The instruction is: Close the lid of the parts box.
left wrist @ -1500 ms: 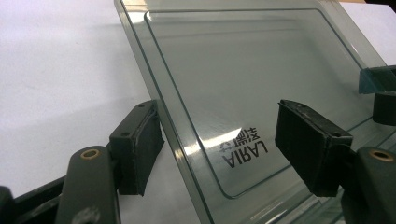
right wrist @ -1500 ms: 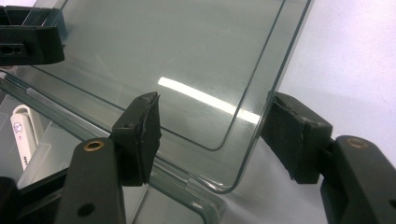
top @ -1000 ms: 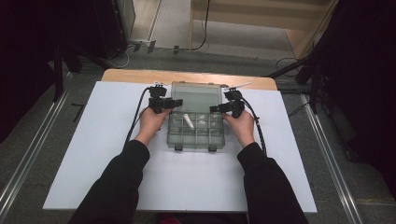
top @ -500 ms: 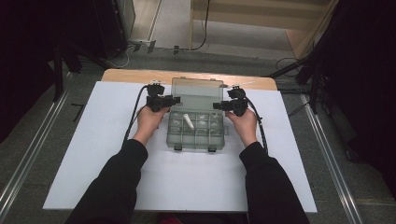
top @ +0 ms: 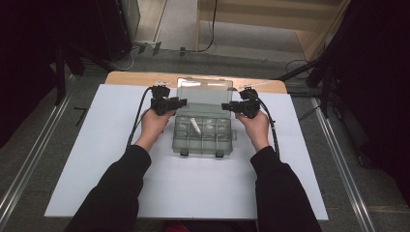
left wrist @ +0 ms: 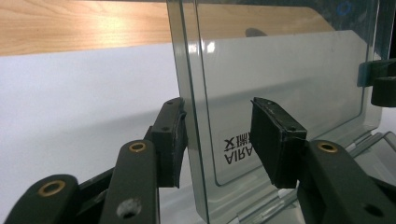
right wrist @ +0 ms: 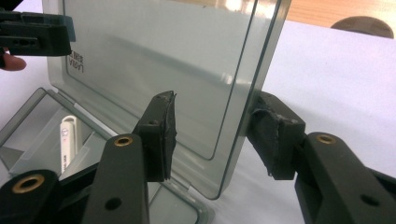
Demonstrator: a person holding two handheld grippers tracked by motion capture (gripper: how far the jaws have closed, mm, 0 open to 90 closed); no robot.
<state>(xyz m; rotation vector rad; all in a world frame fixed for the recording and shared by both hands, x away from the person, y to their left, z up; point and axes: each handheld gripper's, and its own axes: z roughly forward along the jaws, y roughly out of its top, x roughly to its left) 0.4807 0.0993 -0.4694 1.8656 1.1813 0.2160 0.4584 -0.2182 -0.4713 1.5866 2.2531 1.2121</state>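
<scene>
1. A clear compartment box (top: 203,133) sat on the white sheet (top: 96,164) covering the table, between the person's two hands, with its lid (top: 205,94) raised nearly upright at the far side.
2. The left gripper (top: 180,103) stood at the lid's left edge. In the left gripper view the lid (left wrist: 280,84) ran between the two pads; one pad (left wrist: 173,140) lay against the lid's rim, the other (left wrist: 273,140) stood just beside the pane, and contact there could not be confirmed. The jaws had just been closing, then eased slightly, with the lid edge between them.
3. The right gripper (top: 226,106) stood at the lid's right edge. In the right gripper view the outer pad (right wrist: 271,135) touched the rim of the lid (right wrist: 154,56); the inner pad (right wrist: 161,135) stood apart from the pane. These jaws too had just been closing around the lid edge.
4. A small white stick-shaped item (right wrist: 67,140) lay in one compartment of the box.
5. Bare wooden table edge (top: 140,77) showed beyond the sheet; cables (top: 138,116) trailed from both grippers. Nothing stood between the grippers and the lid.
</scene>
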